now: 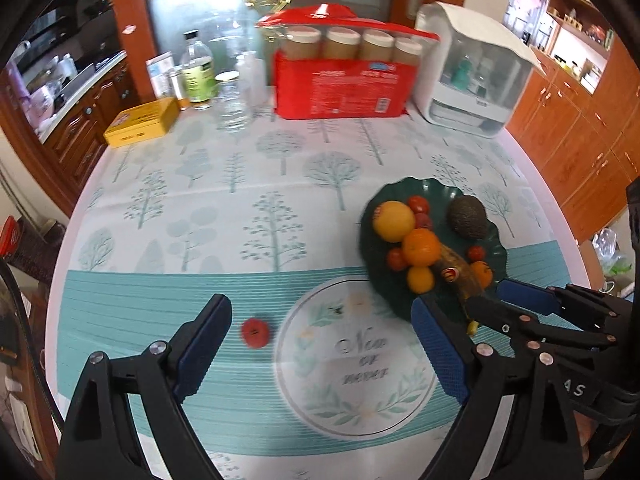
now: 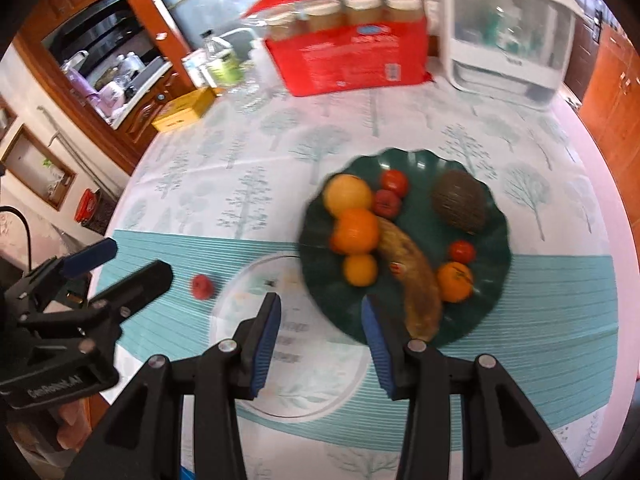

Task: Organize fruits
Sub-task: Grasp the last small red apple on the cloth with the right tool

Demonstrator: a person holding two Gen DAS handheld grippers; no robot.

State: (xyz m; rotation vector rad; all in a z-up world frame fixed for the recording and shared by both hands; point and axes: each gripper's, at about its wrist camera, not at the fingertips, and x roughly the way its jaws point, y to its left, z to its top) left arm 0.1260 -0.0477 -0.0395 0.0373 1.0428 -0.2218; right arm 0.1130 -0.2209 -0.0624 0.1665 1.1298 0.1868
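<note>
A dark green scalloped plate point(image 1: 492, 248) point(image 2: 492, 300) holds a yellow fruit point(image 1: 393, 220), an orange point(image 1: 421, 247), a brown banana point(image 2: 416, 276), an avocado point(image 1: 468, 216) point(image 2: 459, 202), small tomatoes and small oranges. One small red tomato point(image 1: 255, 332) point(image 2: 202, 287) lies alone on the tablecloth, left of the plate. My left gripper point(image 1: 320, 344) is open and empty, low over the cloth, with the loose tomato just ahead of its left finger. My right gripper point(image 2: 320, 320) is open and empty at the plate's near edge; it also shows in the left wrist view point(image 1: 516, 300).
At the back of the table stand a red package of jars point(image 1: 340, 84), a white lidded container point(image 1: 472, 72), bottles and a glass jar point(image 1: 232, 100), and a yellow tin point(image 1: 142, 122). Wooden cabinets surround the round table.
</note>
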